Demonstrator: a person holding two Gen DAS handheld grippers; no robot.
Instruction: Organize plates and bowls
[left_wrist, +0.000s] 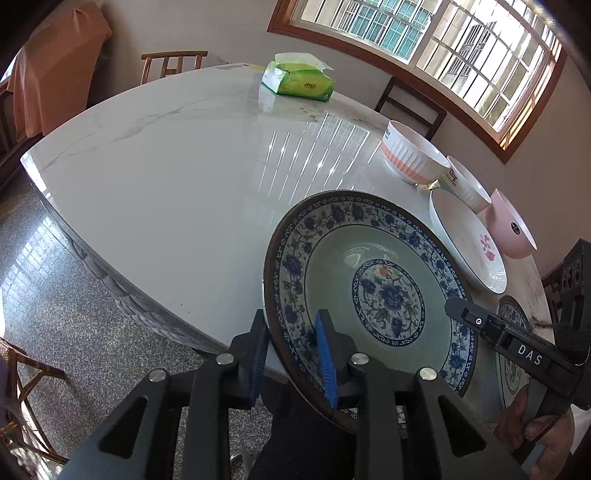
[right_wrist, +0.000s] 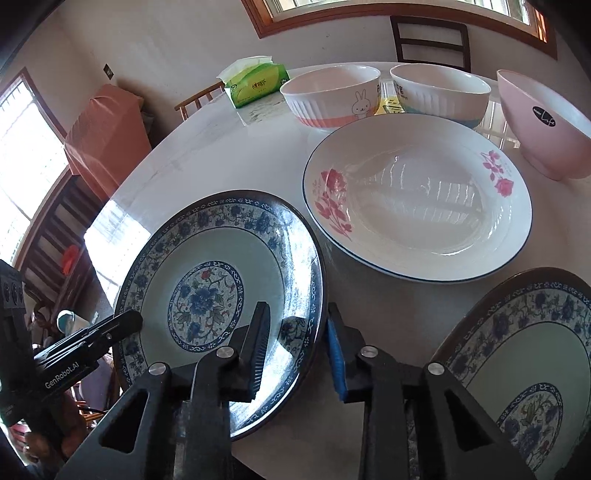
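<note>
A blue-and-white floral plate (left_wrist: 369, 291) (right_wrist: 218, 295) is held tilted above the white table's near edge. My left gripper (left_wrist: 293, 354) is shut on its left rim. My right gripper (right_wrist: 295, 350) straddles its right rim with its jaws close around it; it also shows in the left wrist view (left_wrist: 480, 325). A second blue floral plate (right_wrist: 524, 369) lies at the near right. A white plate with pink flowers (right_wrist: 417, 199) (left_wrist: 469, 243) lies behind. Behind it stand a rabbit bowl (right_wrist: 332, 96) (left_wrist: 410, 155), a white ribbed bowl (right_wrist: 439, 92) and a pink bowl (right_wrist: 543, 122) (left_wrist: 509, 225).
A green tissue pack (left_wrist: 299, 79) (right_wrist: 255, 81) lies at the far side of the marble table (left_wrist: 166, 177). Wooden chairs (left_wrist: 173, 64) stand around it. A yellow packet (right_wrist: 389, 105) sits between the two white bowls. A window is behind.
</note>
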